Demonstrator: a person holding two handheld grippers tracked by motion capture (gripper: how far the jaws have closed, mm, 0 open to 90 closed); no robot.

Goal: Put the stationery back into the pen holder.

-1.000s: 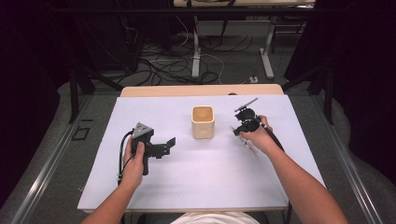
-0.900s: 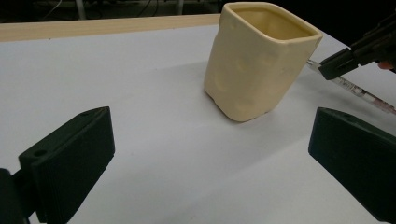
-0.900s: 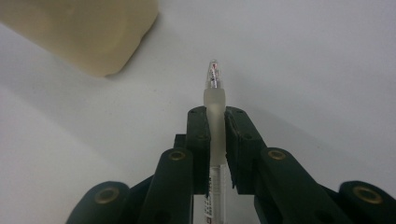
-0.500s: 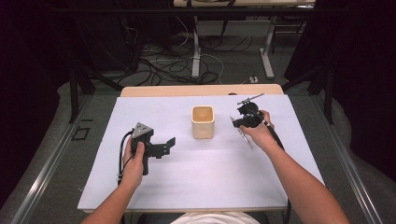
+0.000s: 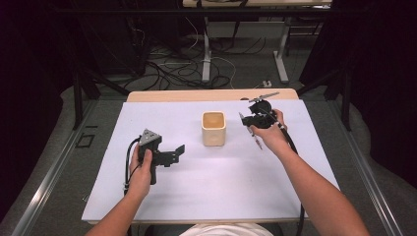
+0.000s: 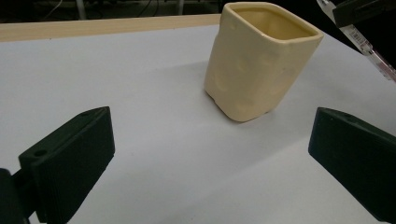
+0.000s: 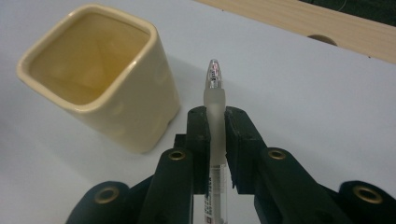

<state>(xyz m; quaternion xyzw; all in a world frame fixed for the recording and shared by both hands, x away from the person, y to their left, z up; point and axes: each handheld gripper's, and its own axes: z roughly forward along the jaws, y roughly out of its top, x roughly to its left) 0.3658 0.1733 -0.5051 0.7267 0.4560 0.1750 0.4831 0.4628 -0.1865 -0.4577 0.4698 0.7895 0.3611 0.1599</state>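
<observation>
While the right gripper [image 5: 249, 121] carries a pen [image 5: 257, 141] beside the cup [image 5: 214, 128], the step in hand reads as lifting the pen to drop it into the cup.

High view: cup stands upright near the middle of the white table [image 5: 211, 191]. Right gripper sits just right of it, apart from it, jaws clamped on the pen, whose lower end slants down toward the person. Left gripper [image 5: 177, 151] rests well left of the cup, jaws apart, nothing between them.

Left gripper view: left jaws stand wide at either edge, table bare between. Cup [image 6: 259, 58] is ahead, mouth clear. Pen [image 6: 369, 49] hangs at upper right, off the table, higher than the cup rim.

Right gripper view: jaws closed on the pen barrel [image 7: 215, 116], frosted grip section between the pads, tip pointing away from the camera. Cup [image 7: 100, 77] lies to the left, opening in full sight, looks empty.

Judgement, doing it well: swing the pen to upright before moving across; bring its lower end above the rim, not against the wall, since a side knock could tip the cup. Centre over the opening, lower until the end is inside, then part the jaws. Left gripper could steady the cup if it shifts.
</observation>
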